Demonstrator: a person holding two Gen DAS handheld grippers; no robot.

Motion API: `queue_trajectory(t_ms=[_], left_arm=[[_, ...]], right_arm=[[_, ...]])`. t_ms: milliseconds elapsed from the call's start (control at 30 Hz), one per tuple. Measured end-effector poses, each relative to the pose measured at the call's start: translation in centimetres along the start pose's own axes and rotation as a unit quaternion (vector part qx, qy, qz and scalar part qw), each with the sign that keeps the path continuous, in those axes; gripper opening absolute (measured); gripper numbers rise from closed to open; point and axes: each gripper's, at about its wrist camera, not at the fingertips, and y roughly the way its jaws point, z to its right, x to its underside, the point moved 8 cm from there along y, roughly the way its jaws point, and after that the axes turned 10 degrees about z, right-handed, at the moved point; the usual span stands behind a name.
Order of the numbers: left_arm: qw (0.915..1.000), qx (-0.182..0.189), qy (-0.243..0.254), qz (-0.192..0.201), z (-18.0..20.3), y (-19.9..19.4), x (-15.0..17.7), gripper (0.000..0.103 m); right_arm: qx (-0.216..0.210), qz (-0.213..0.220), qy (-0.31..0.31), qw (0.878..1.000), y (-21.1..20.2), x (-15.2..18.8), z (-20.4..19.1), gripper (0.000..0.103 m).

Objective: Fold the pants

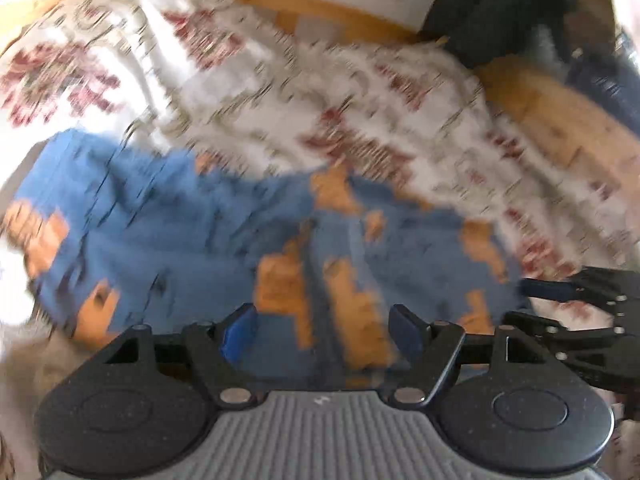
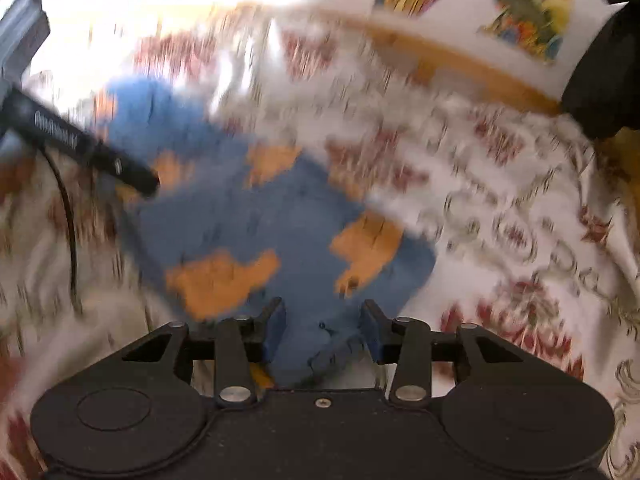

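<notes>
Both views are smeared by motion. The blue pants (image 1: 192, 216) with orange patches lie crumpled on a floral white and red cloth (image 1: 360, 92). My left gripper (image 1: 324, 332) is open just above the pants, its blue pads (image 1: 240, 330) wide apart with nothing between them. My right gripper (image 2: 323, 334) has its fingers apart, about half as wide, and a bunched edge of the pants (image 2: 256, 216) sits in the gap. From the left wrist the right gripper (image 1: 540, 304) shows at the right edge of the pants.
A wooden frame (image 1: 316, 12) borders the far side of the floral cloth (image 2: 500, 208). A dark shape (image 1: 520, 8) sits at the far right. A black bar with a cable (image 2: 80, 148) reaches in from the left of the right wrist view.
</notes>
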Motion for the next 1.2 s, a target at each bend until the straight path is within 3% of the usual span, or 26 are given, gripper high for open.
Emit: queue_trajectory(t_ms=[133, 233, 367, 500, 600, 667, 767, 867, 967, 1033, 1100, 1200], left_arm=[[0.9998, -0.02, -0.005, 0.009, -0.9, -1.3, 0.3, 0.078], [0.9979, -0.05, 0.006, 0.04, -1.7, -4.0, -0.6, 0.084], [0.9811, -0.144, 0.026, 0.127, -5.4, -7.9, -2.9, 0.091], [0.9741, -0.175, -0.017, 0.143, -9.9, -8.2, -5.1, 0.088], [0.9755, -0.172, -0.068, 0.119, -12.2, -6.9, -5.8, 0.061], [0.9768, -0.175, -0.07, 0.1, -12.4, -6.1, -5.7, 0.035], [0.9716, -0.212, -0.01, 0.106, -11.3, -5.7, -5.5, 0.027], [0.9589, -0.236, 0.115, 0.108, -8.0, -4.7, -5.1, 0.024], [0.9322, -0.241, 0.248, 0.105, -3.9, -3.3, -4.5, 0.019], [0.913, -0.246, 0.308, 0.105, -1.8, -2.5, -4.0, 0.019], [0.9023, -0.251, 0.333, 0.108, -0.6, -2.0, -3.9, 0.019], [0.9038, -0.267, 0.314, 0.115, -0.8, -2.4, -4.4, 0.024]], right_arm=[[0.009, 0.006, 0.008, 1.0, -0.6, -0.2, 0.8, 0.058], [0.004, 0.053, 0.027, 0.998, -1.6, -1.5, 1.2, 0.064], [-0.028, 0.103, 0.043, 0.993, -1.6, -3.1, 0.0, 0.073], [-0.057, 0.121, 0.048, 0.99, -0.4, -4.3, -2.4, 0.079], [-0.071, 0.11, 0.042, 0.99, 1.2, -4.9, -4.2, 0.079], [-0.059, 0.108, 0.024, 0.992, 2.4, -5.4, -5.2, 0.079], [-0.045, 0.089, 0.017, 0.995, 4.1, -5.4, -6.1, 0.079], [-0.029, 0.066, -0.003, 0.997, 5.5, -4.5, -6.9, 0.079], [-0.026, 0.068, 0.002, 0.997, 5.7, -4.2, -6.9, 0.081], [-0.028, 0.068, 0.006, 0.997, 5.7, -4.2, -6.8, 0.082], [-0.028, 0.069, 0.008, 0.997, 5.7, -4.1, -6.7, 0.082], [-0.027, 0.07, 0.007, 0.997, 5.7, -4.1, -6.7, 0.082]])
